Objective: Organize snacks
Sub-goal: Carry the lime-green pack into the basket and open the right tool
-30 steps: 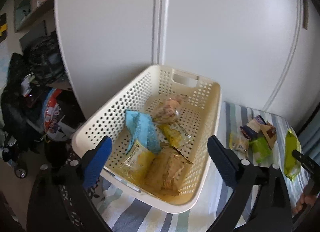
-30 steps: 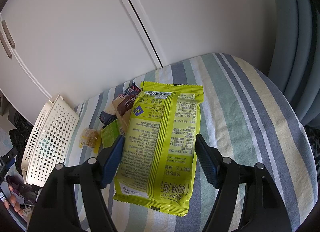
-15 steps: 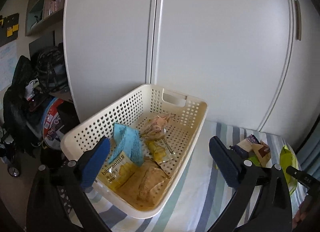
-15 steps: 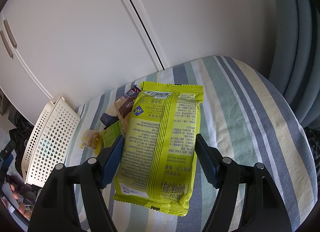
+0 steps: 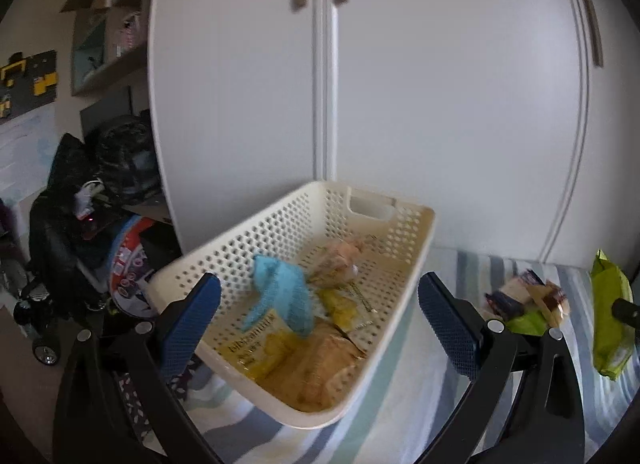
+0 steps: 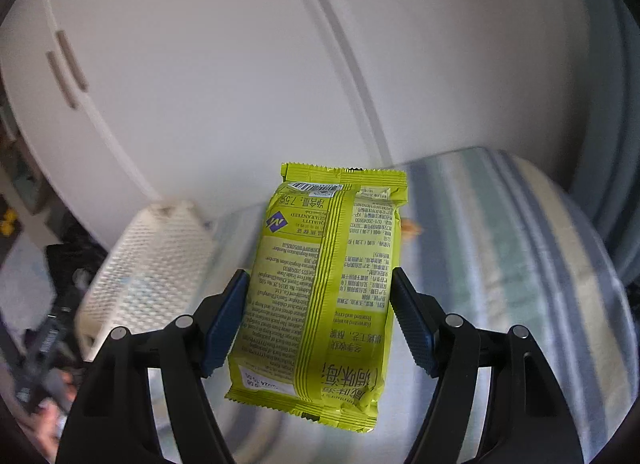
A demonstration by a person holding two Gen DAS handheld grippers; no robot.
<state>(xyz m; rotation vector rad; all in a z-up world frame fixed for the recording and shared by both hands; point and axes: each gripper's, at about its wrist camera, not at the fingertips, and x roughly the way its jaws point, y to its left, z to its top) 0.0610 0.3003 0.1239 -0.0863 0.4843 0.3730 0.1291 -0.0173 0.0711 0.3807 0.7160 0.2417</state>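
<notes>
The right gripper (image 6: 320, 320) is pinching a green packet (image 6: 328, 276) between its blue pads (image 6: 224, 328), both pads pressing on the packet's long edges; the packet is hanging upright with its barcode end up, lifted clear of the striped bed (image 6: 500, 248), its printed back facing the camera; from the left wrist view the same packet (image 5: 610, 316) is showing at the far right edge, with a dark part of the right gripper just beside it.

The left gripper (image 5: 320, 328) is sitting empty, its jaws spread wide on either side of the basket (image 5: 404, 260); the pads are touching nothing.

The cream basket is resting on the bed (image 5: 452, 264) close against the white wardrobe (image 5: 440, 104), its perforated walls and handle slot facing the camera; inside it a blue packet (image 5: 284, 296) is leaning over a yellow packet (image 5: 256, 348), with a tan packet (image 5: 316, 368) lying at the near end and a pale clear-wrapped snack (image 5: 340, 260) nearer the handle; another small yellow packet (image 5: 344, 304) is lying between them.

A small pile of snacks (image 5: 524, 300) is lying on the bed to the right of the basket, well apart from it; dark, brown and light green wrappers are showing there, too blurred to read.

In the right wrist view the basket (image 6: 148, 276) is appearing blurred at the left, beside the wardrobe (image 6: 240, 64); a hand (image 6: 52, 424) is showing at the lower left edge.
</notes>
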